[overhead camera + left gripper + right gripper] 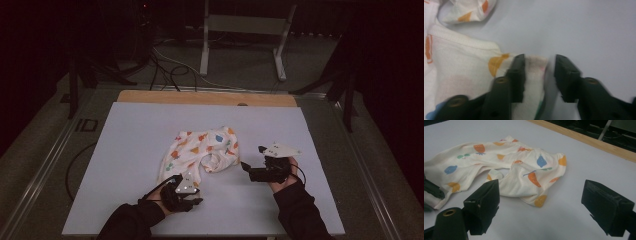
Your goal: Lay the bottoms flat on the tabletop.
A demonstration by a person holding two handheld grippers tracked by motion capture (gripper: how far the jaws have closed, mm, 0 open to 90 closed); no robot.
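Note:
Small cream trousers [205,147] printed with coloured fruit lie crumpled mid-table. My left gripper [186,189] is at the near end of their left leg. In the left gripper view the cuff corner [534,75] lies between the jaws of that gripper [539,60]. One jaw rests against the cloth, and a gap separates the other jaw from it. My right gripper [252,157] hovers just right of the trousers, open and holding nothing. Its own view looks between wide jaws [540,186] at the trousers [519,170].
The white table top [130,130] has a wooden strip [200,97] along its far edge. Beyond it, on the dark floor, stand a metal frame [245,30] and loose cables [165,65]. Bare white surface surrounds the trousers on all sides.

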